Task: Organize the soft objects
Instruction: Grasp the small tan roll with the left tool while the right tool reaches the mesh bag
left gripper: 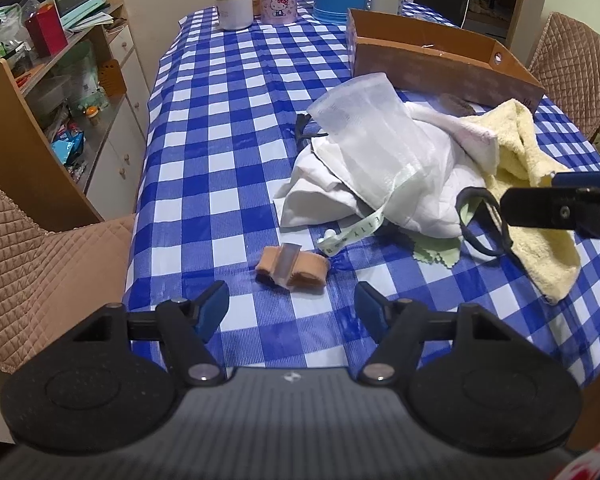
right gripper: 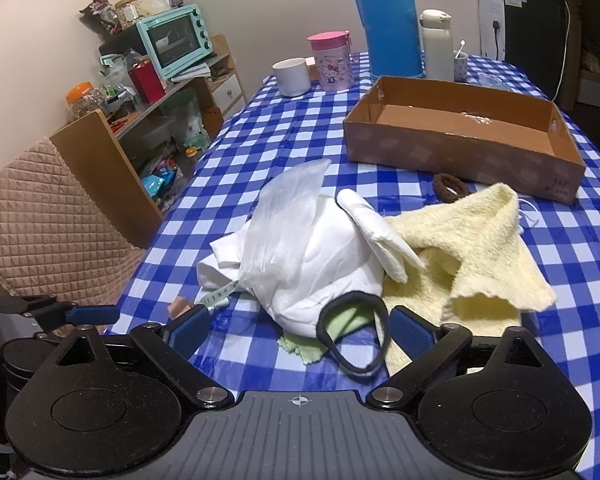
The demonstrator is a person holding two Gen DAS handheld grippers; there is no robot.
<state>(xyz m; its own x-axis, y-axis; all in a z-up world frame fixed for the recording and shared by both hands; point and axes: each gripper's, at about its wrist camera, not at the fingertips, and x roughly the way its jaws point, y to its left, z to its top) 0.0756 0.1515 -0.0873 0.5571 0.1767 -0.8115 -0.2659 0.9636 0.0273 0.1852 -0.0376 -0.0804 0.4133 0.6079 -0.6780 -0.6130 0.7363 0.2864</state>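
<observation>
Both grippers hang with jaws spread and nothing in them — the left gripper [left gripper: 292, 308] lined up on the tan bandage roll [left gripper: 293, 266] near the table's front edge, the right gripper [right gripper: 300, 330] straddling the black band [right gripper: 354, 334] — probably because the empty cardboard box [right gripper: 460, 152] behind the cloth pile [right gripper: 312, 252] awaits them.

White cloth bundle [right gripper: 324, 264] under mesh bag [left gripper: 364, 136], yellow towel [right gripper: 480, 248] crumpled beside it; black band [right gripper: 356, 336] in front; empty cardboard box [right gripper: 460, 152] behind.

Bare checked tablecloth [left gripper: 228, 120] left of cloth heap [left gripper: 380, 168]; cardboard box [right gripper: 460, 136] behind
</observation>
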